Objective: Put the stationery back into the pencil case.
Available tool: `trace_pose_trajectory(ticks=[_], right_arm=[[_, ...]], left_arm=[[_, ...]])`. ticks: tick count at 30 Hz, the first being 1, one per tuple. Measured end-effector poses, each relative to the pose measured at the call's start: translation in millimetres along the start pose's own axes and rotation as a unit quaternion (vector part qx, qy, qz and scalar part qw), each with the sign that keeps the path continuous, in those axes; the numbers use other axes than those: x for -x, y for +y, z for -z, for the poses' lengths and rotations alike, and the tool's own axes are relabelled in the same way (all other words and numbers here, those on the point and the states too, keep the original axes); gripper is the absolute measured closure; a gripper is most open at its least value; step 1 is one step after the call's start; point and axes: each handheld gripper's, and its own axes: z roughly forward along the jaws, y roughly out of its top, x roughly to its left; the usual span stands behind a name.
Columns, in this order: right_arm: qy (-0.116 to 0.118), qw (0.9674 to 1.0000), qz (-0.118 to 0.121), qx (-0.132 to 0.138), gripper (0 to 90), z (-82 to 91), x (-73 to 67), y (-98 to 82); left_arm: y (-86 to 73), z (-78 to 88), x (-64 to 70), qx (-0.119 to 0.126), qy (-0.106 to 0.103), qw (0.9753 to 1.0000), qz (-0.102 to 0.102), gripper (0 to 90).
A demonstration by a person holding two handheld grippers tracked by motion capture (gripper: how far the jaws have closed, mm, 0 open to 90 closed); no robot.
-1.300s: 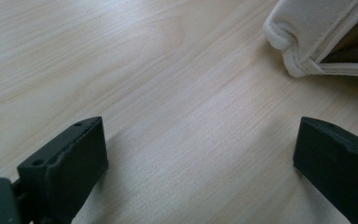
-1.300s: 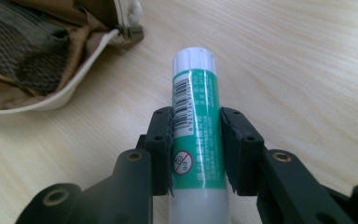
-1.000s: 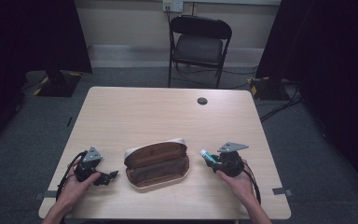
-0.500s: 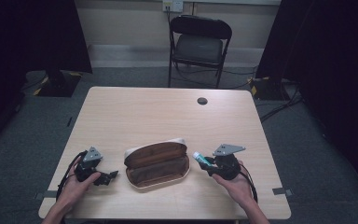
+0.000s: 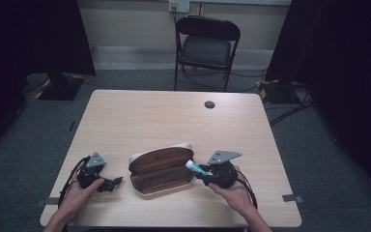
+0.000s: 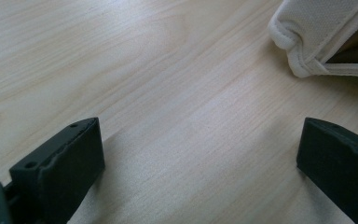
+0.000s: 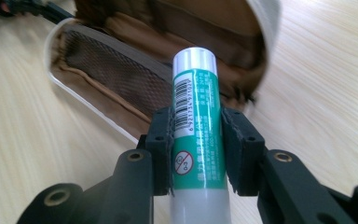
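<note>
The right gripper (image 5: pixel 199 171), clamped on a green and white glue stick (image 5: pixel 193 167), now sits farther left than a second ago, its tube tip reaching the right end of the open brown case (image 5: pixel 160 169).

Open case (image 5: pixel 160 171) blocking the near middle of the table (image 5: pixel 174 121), bare wood beyond, round grommet (image 5: pixel 209 104) far back

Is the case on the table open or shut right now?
Open. The case lies with its lid folded back, brown lining and mesh pocket exposed, in the high and right gripper views.
</note>
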Motion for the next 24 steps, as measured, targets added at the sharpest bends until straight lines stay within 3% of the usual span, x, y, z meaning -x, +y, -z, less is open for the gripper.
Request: trace_pose_trajectory(ticks=[8, 24], right_arm=[[0.026, 0.9993, 0.028, -0.002, 66.1, -22.5, -19.5, 20.1], [0.070, 0.9957, 0.058, -0.016, 66.1, -65.4, -43.6, 50.4]], left_arm=[[0.0, 0.0, 0.0, 0.000, 0.000, 1.0000, 0.000, 0.2], [0.0, 0.0, 0.0, 0.000, 0.000, 1.0000, 0.000, 0.2]])
